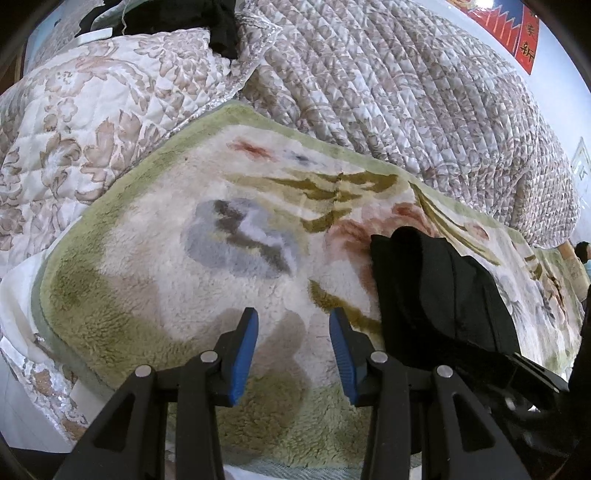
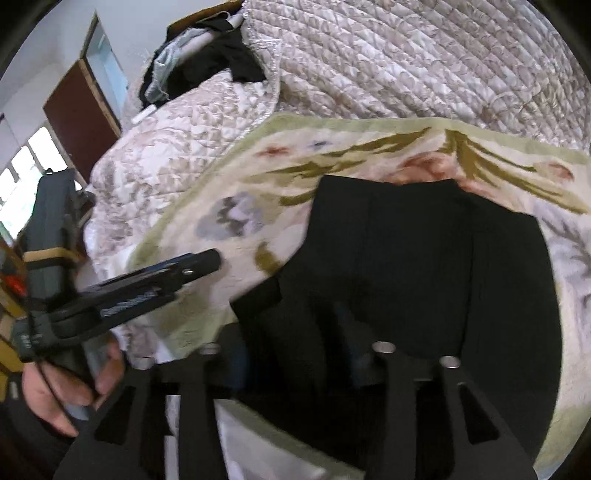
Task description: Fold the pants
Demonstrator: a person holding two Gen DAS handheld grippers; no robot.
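Hovering over the fleece blanket (image 1: 155, 295), the left gripper (image 1: 293, 350) has its blue-padded fingers (image 1: 243, 354) spread apart with nothing between them. In the right wrist view this same tool enters from nine o'clock, gripped by the person's left hand (image 2: 55, 391). At three o'clock of the left view, the black pants (image 1: 436, 288) lie bunched on the blanket. A quilted floral bedspread (image 1: 406, 85) fills twelve o'clock, with dark clothes (image 1: 192, 18) piled at eleven. In the right wrist view the pants (image 2: 424, 258) spread across the centre and drape over the right gripper (image 2: 295, 332); its fingertips are buried in black cloth, so I cannot tell whether it is clenched or released.
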